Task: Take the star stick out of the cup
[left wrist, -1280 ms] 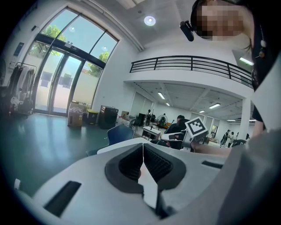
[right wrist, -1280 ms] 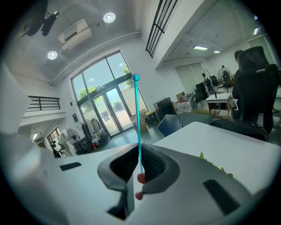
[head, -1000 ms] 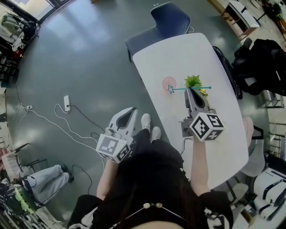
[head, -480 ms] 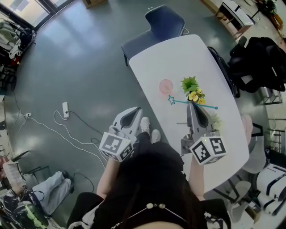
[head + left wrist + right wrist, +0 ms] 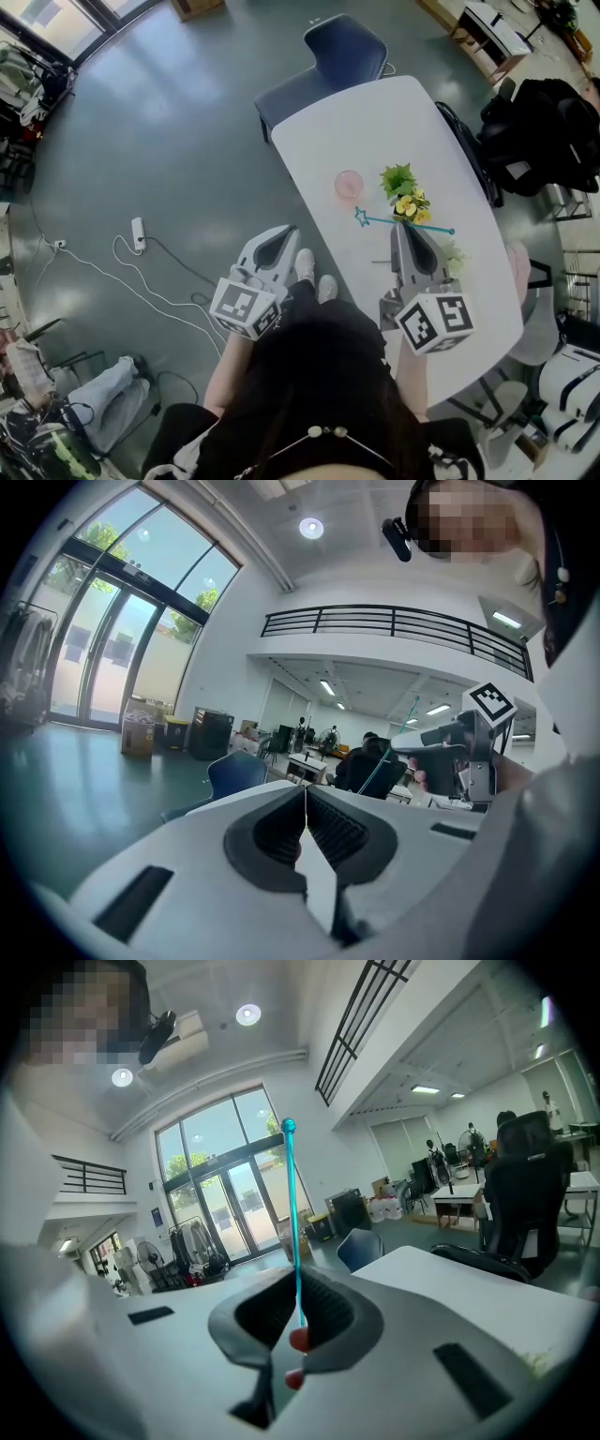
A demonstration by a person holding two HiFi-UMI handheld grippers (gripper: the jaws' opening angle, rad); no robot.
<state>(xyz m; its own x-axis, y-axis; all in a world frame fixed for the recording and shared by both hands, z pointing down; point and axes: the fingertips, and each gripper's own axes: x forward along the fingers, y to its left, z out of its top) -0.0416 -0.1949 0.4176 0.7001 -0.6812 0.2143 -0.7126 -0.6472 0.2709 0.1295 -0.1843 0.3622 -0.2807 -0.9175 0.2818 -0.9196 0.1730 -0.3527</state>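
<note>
The star stick [image 5: 380,221] is gripped by the right claw [image 5: 409,227], at 5 o'clock of the cup [image 5: 349,184] on the tabletop [image 5: 375,122]. The left claw [image 5: 280,234] is clenched, empty.

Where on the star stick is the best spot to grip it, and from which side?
Grip the thin straight shaft of the star stick near its middle, pads squarely across it. The right hand-held gripper is shut on it there, coming from the person's side. The star and ball tip look lumpier, probably less secure.
</note>
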